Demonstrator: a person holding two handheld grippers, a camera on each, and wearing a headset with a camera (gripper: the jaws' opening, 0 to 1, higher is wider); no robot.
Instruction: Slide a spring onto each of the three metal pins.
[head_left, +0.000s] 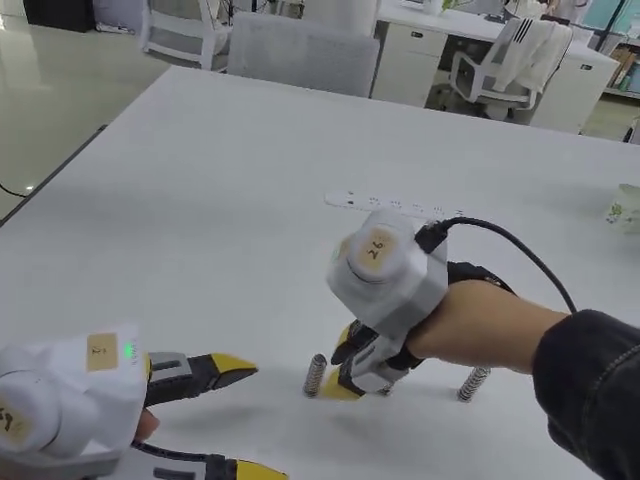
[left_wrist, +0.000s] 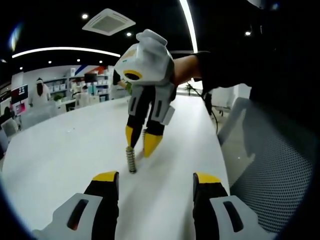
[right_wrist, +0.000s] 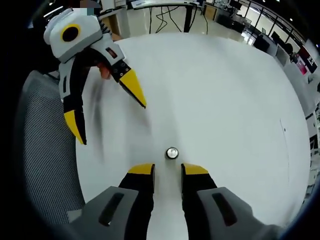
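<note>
Spring (head_left: 315, 376) upright (long axis vertical)

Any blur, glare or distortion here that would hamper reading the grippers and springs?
Head view: even light, soft shadows under the right gripper and the spring beside it, both sharp. Left gripper view: fisheye bends the ceiling light strips. Right gripper view: a blurry smear lies beside the left gripper; the spring is crisp.

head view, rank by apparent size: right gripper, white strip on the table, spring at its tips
1. right gripper, near the camera
2. white strip, farther away
3. spring, smallest
</note>
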